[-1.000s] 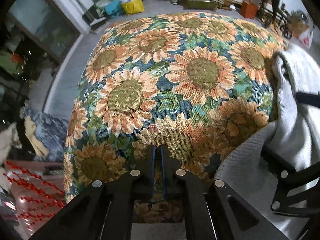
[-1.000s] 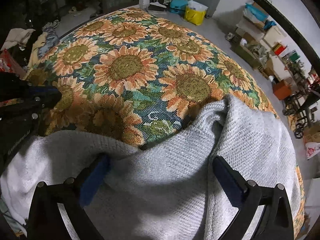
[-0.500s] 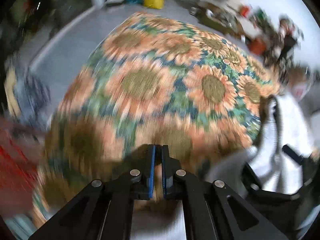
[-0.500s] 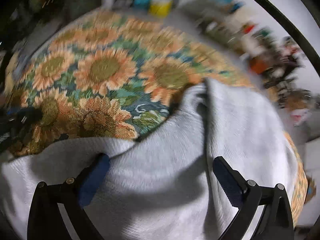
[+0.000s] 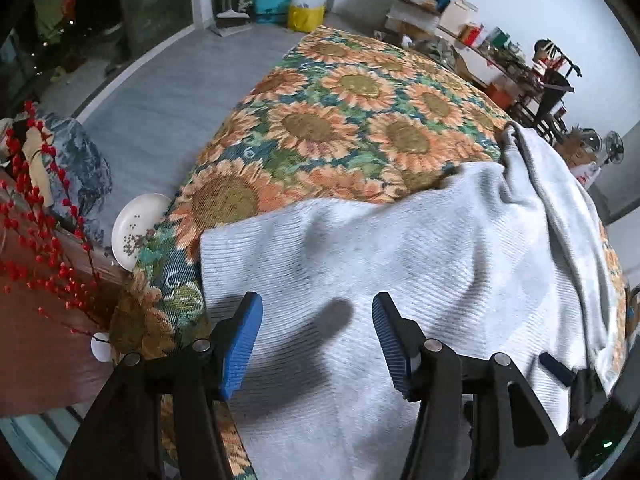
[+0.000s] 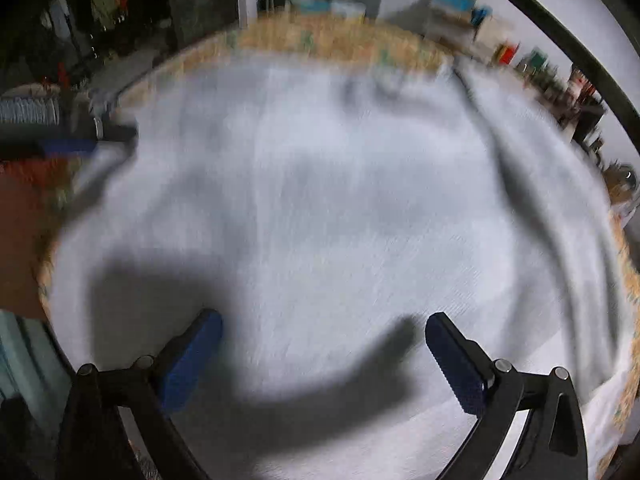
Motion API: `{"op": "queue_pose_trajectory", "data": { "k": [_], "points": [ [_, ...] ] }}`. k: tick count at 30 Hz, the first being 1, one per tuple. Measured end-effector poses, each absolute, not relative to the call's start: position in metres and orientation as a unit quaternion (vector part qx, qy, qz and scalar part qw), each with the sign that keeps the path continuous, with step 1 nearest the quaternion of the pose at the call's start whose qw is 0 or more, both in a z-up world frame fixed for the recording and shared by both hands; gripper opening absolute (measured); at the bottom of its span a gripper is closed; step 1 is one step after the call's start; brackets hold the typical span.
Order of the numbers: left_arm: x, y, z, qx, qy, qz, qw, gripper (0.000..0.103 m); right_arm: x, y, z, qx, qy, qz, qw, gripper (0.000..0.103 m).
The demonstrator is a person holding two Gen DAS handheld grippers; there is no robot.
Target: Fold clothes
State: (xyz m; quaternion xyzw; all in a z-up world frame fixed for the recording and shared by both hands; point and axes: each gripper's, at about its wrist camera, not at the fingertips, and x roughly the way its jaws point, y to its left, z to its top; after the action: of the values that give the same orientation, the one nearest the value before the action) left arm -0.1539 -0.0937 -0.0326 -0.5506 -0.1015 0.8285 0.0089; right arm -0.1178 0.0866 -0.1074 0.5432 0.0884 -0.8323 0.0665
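A light grey knitted garment (image 5: 400, 256) lies spread over the near part of a table covered by a sunflower-print cloth (image 5: 340, 120). My left gripper (image 5: 316, 332) hovers above the garment's near left area; its jaws are opening and nothing sits between the blue pads (image 5: 240, 344). In the blurred right wrist view the same garment (image 6: 340, 200) fills most of the picture, and my right gripper (image 6: 324, 356) hangs open above it with nothing in its grasp. The left gripper shows as a dark blur (image 6: 72, 140) at the left edge of that view.
A white dish (image 5: 138, 228) sits by the table's left corner beside a branch of red berries (image 5: 36, 216) and a wooden surface (image 5: 36, 344). Grey floor (image 5: 168, 88) runs along the left. Boxes and shelves (image 5: 432, 12) line the far wall.
The left gripper, shut over bare sunflower cloth before, now stands with jaws apart over the garment. Both views swung; the garment now covers far more of each. The right gripper stayed open.
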Motion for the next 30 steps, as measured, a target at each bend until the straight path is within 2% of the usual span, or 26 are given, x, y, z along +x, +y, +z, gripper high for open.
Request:
{"op": "queue_pose_trajectory", "data": {
  "k": [3, 6, 10, 11, 12, 14, 17, 23, 30],
  "points": [
    [-0.154, -0.087, -0.038, -0.521, -0.100, 0.848, 0.013, 0.058, -0.105, 0.104, -0.111, 0.517, 0.035, -0.852, 0.079, 0.103],
    [-0.165, -0.072, -0.038, -0.506, -0.087, 0.856, 0.057, 0.058, -0.097, 0.098, -0.113, 0.505, 0.046, -0.860, 0.059, 0.103],
    [-0.184, -0.039, -0.044, -0.521, -0.005, 0.851, 0.063, 0.058, -0.086, 0.096, -0.115, 0.487, 0.042, -0.871, 0.047, 0.103],
    [-0.186, -0.036, -0.049, -0.517, 0.008, 0.854, 0.051, 0.049, -0.082, 0.095, -0.116, 0.481, 0.041, -0.875, 0.045, 0.103],
    [-0.189, -0.034, -0.054, -0.513, 0.020, 0.857, 0.039, 0.045, -0.078, 0.095, -0.116, 0.475, 0.040, -0.878, 0.044, 0.103],
    [-0.200, -0.035, -0.062, -0.501, 0.003, 0.865, 0.021, 0.018, -0.071, 0.095, -0.116, 0.468, 0.038, -0.882, 0.043, 0.103],
    [-0.211, -0.052, -0.061, -0.503, -0.035, 0.863, 0.033, 0.008, -0.062, 0.095, -0.113, 0.480, 0.023, -0.876, 0.044, 0.103],
    [-0.231, -0.079, -0.069, -0.512, -0.062, 0.856, 0.031, 0.006, -0.054, 0.111, -0.102, 0.519, -0.023, -0.854, 0.032, 0.103],
    [-0.235, -0.061, -0.077, -0.487, 0.002, 0.873, -0.005, 0.010, -0.059, 0.134, -0.113, 0.533, -0.040, -0.844, 0.035, 0.103]
  ]
}}
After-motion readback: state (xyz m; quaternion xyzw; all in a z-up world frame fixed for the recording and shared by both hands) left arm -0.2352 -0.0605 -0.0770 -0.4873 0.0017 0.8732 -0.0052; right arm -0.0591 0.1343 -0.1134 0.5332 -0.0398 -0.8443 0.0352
